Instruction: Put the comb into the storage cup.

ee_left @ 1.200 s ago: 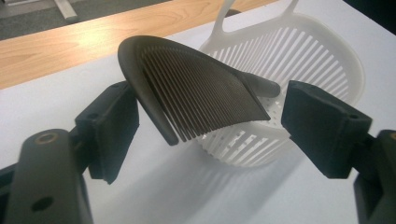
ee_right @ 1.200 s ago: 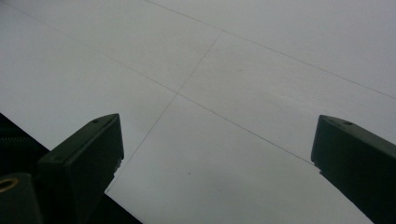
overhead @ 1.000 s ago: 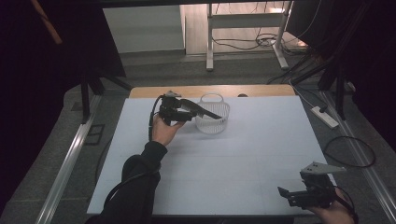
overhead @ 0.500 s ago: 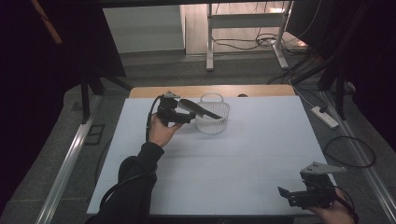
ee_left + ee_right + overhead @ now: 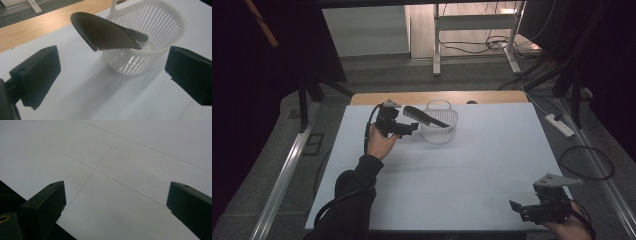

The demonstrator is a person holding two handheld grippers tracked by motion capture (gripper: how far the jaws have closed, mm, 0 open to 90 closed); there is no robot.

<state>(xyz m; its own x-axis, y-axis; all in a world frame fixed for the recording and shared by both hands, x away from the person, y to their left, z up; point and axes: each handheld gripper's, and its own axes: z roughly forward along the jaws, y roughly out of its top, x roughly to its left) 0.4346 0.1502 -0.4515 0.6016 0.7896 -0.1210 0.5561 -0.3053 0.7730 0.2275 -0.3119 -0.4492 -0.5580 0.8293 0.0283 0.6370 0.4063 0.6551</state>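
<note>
A black comb (image 5: 424,117) leans in a white slatted basket (image 5: 440,132) at the far middle of the table, its toothed end (image 5: 107,33) sticking out over the basket's (image 5: 160,27) left rim. My left gripper (image 5: 411,129) sits just left of the basket, a little short of the comb. Its jaws have just been opening and now stand wide, with nothing between them (image 5: 113,72). My right gripper (image 5: 518,209) rests open near the table's front right corner, over bare white surface (image 5: 115,205).
The white table top (image 5: 472,170) stretches between the two grippers. A wooden strip (image 5: 492,97) runs along its far edge. Past the table stand metal frame legs (image 5: 437,45) and cables on the floor.
The left gripper's jaws have spread apart and let go of the comb, which stays leaning in the basket. That gripper has backed off slightly to the left. The right gripper has not moved.
</note>
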